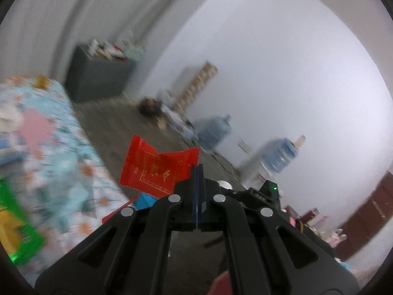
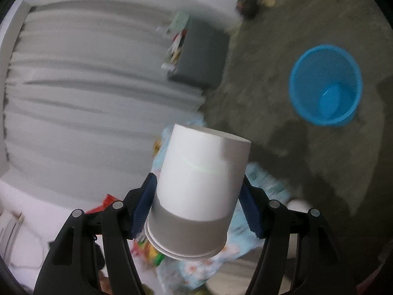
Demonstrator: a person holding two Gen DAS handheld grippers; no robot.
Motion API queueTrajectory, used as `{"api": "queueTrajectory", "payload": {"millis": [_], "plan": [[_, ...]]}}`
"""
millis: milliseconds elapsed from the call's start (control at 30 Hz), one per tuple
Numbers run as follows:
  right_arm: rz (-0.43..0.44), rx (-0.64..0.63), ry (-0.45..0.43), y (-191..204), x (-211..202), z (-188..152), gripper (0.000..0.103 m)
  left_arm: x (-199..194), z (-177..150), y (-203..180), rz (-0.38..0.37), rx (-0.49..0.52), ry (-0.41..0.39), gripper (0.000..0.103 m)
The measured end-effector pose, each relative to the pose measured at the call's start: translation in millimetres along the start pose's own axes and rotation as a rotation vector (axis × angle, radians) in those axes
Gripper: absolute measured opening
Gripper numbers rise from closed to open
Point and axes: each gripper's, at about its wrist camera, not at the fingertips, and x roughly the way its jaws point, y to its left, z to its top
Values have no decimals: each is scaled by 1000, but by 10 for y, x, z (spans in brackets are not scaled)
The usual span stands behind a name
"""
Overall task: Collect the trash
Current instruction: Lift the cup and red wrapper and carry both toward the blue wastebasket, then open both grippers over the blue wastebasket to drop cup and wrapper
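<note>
The left gripper [image 1: 197, 169] was squeezed tight on a shiny red plastic wrapper [image 1: 157, 166] with gold writing. The wrapper stuck out to the left of the closed tips and hung in the air above the grey floor [image 1: 115, 127], beside a table with a flowery blue cloth [image 1: 61, 147]. The right gripper [image 2: 199, 201] held a white paper cup [image 2: 196, 179] between its two blue pads [image 2: 143, 204], one pad on each side. The cup's open rim pointed back toward the camera. A round blue plastic bucket [image 2: 304, 73] stood on the floor, well apart from the cup, up and to the right.
</note>
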Motion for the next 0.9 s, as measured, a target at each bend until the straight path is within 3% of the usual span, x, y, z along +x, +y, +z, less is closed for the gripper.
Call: {"api": "queueTrajectory", "payload": {"millis": [133, 333, 433, 633, 667, 700, 767, 833, 900], "plan": [[-69, 88, -76, -441, -112, 183, 64, 902, 105, -93, -51, -4, 153, 0], [-144, 208, -139, -1072, -49, 489, 64, 2274, 18, -107, -76, -30, 376, 0], [-145, 261, -139, -1315, 119, 669, 64, 2870, -32, -40, -73, -60, 450, 0], [-161, 322, -155, -1762, 638, 1233, 68, 3833, -14, 78, -7, -53, 501, 0], [-167, 320, -142, -1843, 748, 1319, 77, 4011, -19, 135, 3, -61, 511, 11], [-200, 325, -133, -1933, 843, 1373, 80, 4177, -54, 213, 34, -81, 525, 34], [-314, 347, -125, -2168, 984, 1433, 81, 4347, -73, 336, 93, -112, 525, 64], [-339, 403, -106, -2352, 1051, 1398, 81, 4348, -121, 466, 150, -138, 503, 71], [-318, 420, -108, -2413, 1013, 1327, 81, 4302, -116, 541, 144, -148, 506, 75]]}}
